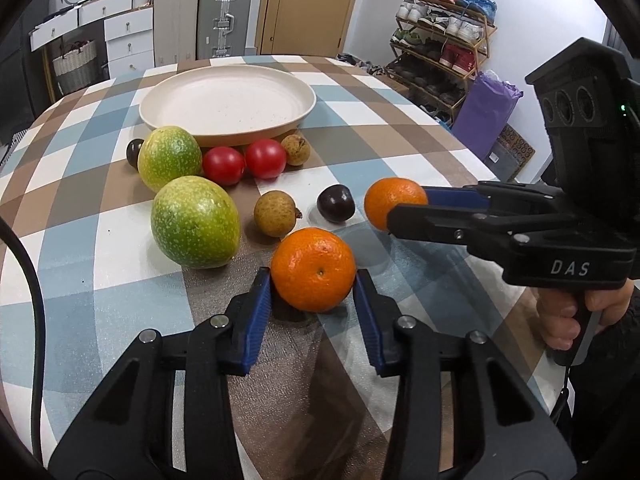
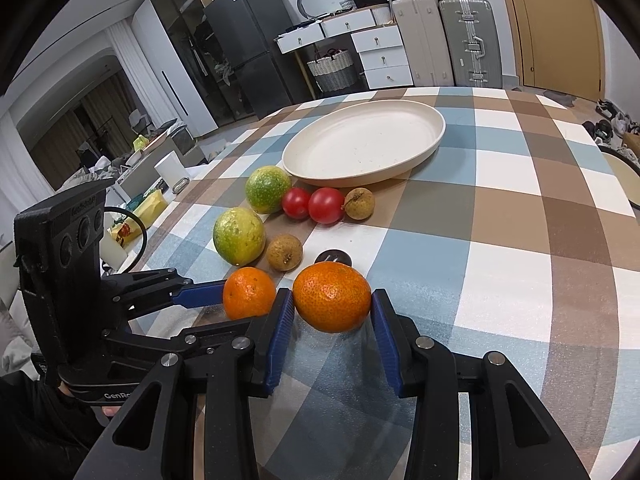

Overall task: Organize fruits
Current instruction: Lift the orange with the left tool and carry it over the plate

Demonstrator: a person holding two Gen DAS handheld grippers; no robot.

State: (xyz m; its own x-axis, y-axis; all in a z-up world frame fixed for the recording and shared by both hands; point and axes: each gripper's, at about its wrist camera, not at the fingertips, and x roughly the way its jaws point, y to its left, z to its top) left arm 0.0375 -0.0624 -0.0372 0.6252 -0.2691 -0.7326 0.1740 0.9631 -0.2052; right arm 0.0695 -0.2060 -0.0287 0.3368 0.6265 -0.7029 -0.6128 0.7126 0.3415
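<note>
Two oranges are gripped, one in each gripper. My left gripper [image 1: 313, 277] is shut on the near orange [image 1: 313, 269], with a blue pad pressed on each side, low over the checked tablecloth. My right gripper [image 2: 332, 300] is shut on the other orange [image 2: 332, 296]; from the left wrist, that orange [image 1: 394, 208] and the right gripper [image 1: 405, 211] are to the right. In the right wrist view, the left gripper [image 2: 243, 305] with its orange [image 2: 249, 292] is at the left. An empty cream plate [image 1: 168, 100] [image 2: 436, 132] stands at the far side.
Between grippers and plate lie two green mottled fruits [image 1: 195, 222] [image 1: 170, 158], two red tomatoes [image 1: 223, 165] [image 1: 265, 158], two brown longans [image 1: 275, 214] [image 1: 296, 150] and two dark plums [image 1: 336, 203] [image 1: 134, 153]. A person's hand [image 1: 560, 320] holds the right gripper's handle.
</note>
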